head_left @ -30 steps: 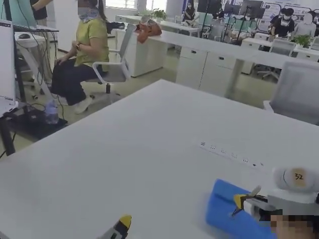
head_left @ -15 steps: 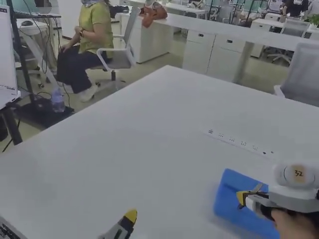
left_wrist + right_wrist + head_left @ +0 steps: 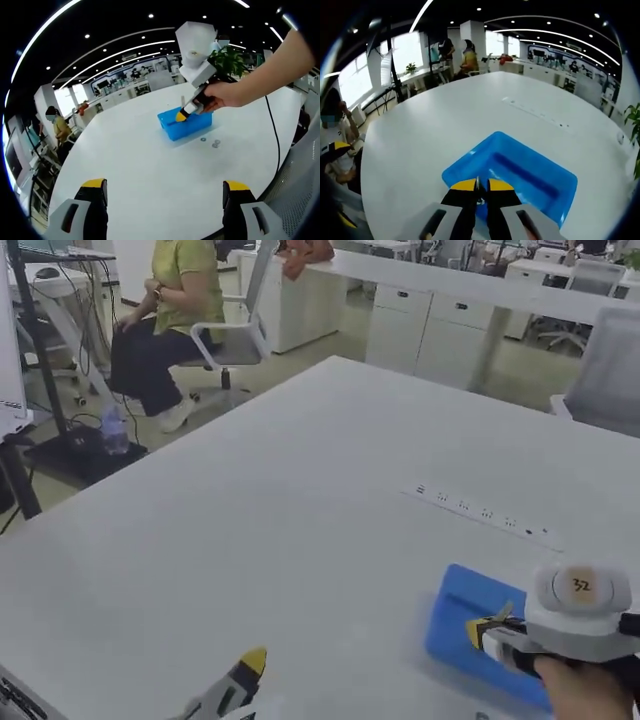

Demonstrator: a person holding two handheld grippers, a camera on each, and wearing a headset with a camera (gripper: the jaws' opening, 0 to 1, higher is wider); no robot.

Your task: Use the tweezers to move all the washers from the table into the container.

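Note:
A blue container (image 3: 462, 618) sits on the white table (image 3: 300, 540) at the lower right of the head view. My right gripper (image 3: 482, 632) hovers over its near part, shut on thin metal tweezers (image 3: 504, 616) that poke out between the yellow tips. In the right gripper view the jaws (image 3: 479, 186) are pressed together above the container (image 3: 530, 180), whose inside looks bare. My left gripper (image 3: 162, 195) stands open, jaws wide apart, well short of the container (image 3: 192, 125). Two small washers (image 3: 203, 139) (image 3: 216, 144) lie on the table just beside it.
A strip of sockets (image 3: 480, 512) is set into the table beyond the container. A person (image 3: 170, 320) sits on an office chair past the far left corner. A hand (image 3: 220, 97) holds the right gripper (image 3: 182, 116). Other desks stand behind.
The head camera has tilted down, so the scene has slid up. The right gripper stays over the blue container with the tweezers, and the left gripper stays low at the front edge.

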